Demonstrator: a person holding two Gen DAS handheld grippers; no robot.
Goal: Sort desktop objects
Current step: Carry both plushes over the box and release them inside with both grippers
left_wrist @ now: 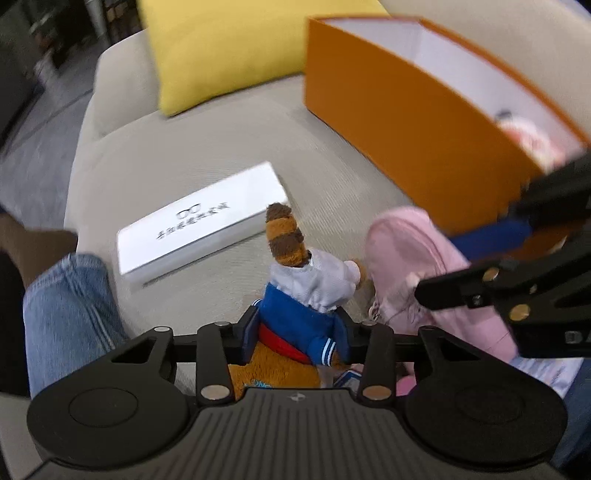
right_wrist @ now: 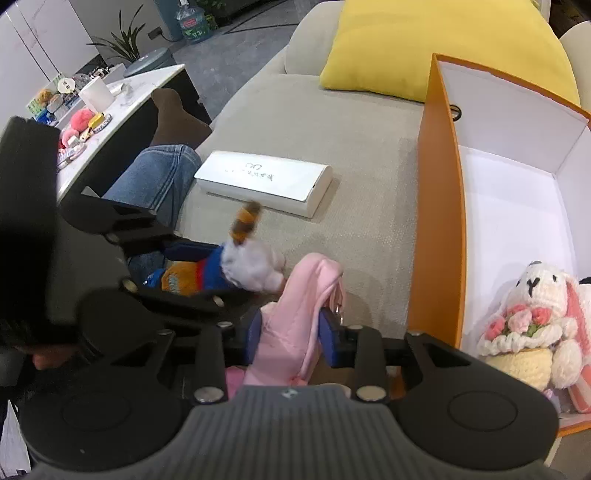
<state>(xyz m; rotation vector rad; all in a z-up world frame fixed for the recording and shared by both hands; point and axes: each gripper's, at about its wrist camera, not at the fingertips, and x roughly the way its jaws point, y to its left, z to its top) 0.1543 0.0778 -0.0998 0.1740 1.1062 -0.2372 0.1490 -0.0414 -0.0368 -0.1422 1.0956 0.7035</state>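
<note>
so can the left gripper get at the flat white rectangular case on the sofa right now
Probably not yet. The left gripper is closed on the brown plush toy in a blue jacket. The flat white rectangular case lies uncovered on the beige sofa cushion, so the path looks free.

Living room of a home or lounge: beige sofa (right_wrist: 332, 122) with yellow cushion (right_wrist: 443, 48) against its back, white-topped counter (right_wrist: 122, 107) left of sofa, potted plant (right_wrist: 125, 40) and water bottle (right_wrist: 192, 22) beyond.
</note>
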